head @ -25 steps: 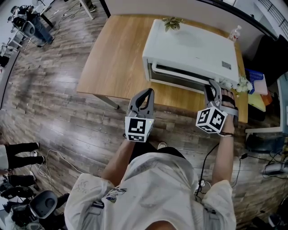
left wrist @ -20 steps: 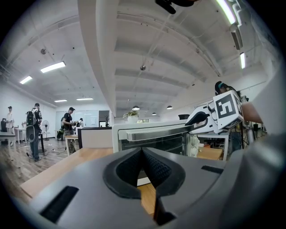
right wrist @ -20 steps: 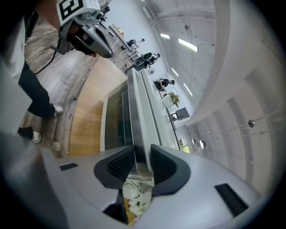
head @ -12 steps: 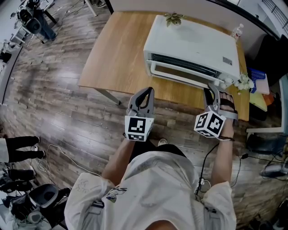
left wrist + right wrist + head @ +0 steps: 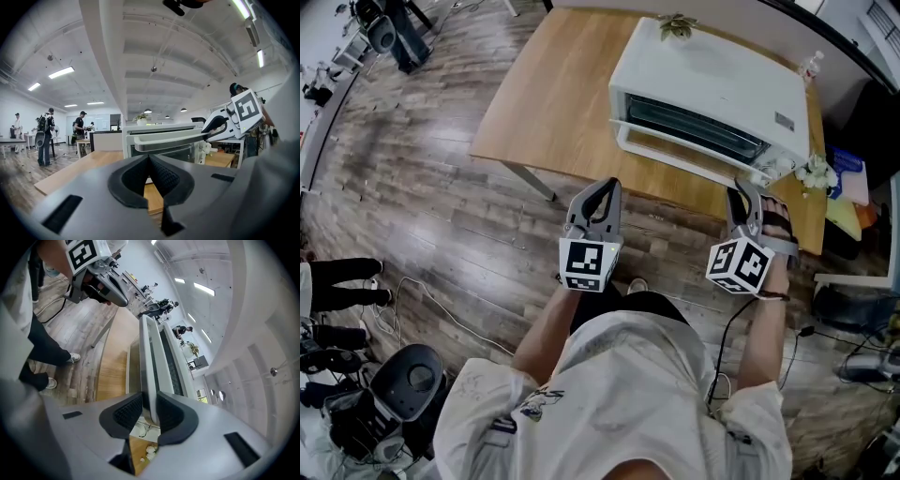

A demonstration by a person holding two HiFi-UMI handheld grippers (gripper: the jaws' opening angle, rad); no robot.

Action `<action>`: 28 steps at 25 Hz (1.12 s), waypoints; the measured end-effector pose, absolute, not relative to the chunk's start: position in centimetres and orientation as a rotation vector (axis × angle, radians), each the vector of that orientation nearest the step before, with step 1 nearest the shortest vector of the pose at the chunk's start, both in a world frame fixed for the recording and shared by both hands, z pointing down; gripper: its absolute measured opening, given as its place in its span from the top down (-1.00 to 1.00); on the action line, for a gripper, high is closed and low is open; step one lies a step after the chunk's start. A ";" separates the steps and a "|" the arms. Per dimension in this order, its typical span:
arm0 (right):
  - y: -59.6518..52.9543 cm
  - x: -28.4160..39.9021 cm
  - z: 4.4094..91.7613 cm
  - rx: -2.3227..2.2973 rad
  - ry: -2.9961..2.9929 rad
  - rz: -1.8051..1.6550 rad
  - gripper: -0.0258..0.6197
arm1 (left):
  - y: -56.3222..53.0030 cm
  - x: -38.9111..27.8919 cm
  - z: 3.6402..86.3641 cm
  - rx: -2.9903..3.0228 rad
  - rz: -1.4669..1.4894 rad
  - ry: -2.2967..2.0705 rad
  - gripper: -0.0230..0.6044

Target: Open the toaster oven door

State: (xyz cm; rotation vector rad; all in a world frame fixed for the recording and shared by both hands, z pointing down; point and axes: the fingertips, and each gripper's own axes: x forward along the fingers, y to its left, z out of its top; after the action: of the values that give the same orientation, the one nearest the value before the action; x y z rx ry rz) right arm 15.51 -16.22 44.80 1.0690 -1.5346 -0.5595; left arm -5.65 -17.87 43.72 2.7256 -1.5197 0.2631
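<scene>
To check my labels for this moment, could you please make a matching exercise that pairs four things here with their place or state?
Things:
1. door of the white box-shaped toaster oven
2. left hand-held gripper
3. right hand-held gripper
4. small green leafy plant

States:
A. on the oven's top, at its far edge
B. shut on the door's white bar handle
C. partly open
D. shut, holding nothing

Pairs: 1-C; 2-D; 3-B; 4-A
</scene>
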 end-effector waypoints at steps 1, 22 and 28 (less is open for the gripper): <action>-16.1 15.4 44.9 1.067 -1.545 -0.557 0.56 | -17.6 -5.6 43.8 2.723 0.263 -1.523 0.89; -11.6 13.6 47.9 1.012 -1.624 -0.484 0.63 | -15.6 -7.7 46.7 2.687 0.353 -1.526 0.89; -9.9 12.9 49.6 0.970 -1.629 -0.445 0.65 | -14.8 -8.5 48.4 2.640 0.386 -1.509 0.89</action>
State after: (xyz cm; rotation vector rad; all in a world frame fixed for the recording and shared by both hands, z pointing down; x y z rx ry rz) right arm 12.87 -9.93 49.65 0.9701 -1.6285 -0.4453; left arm -8.52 -14.75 48.43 2.6399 -1.5094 0.3863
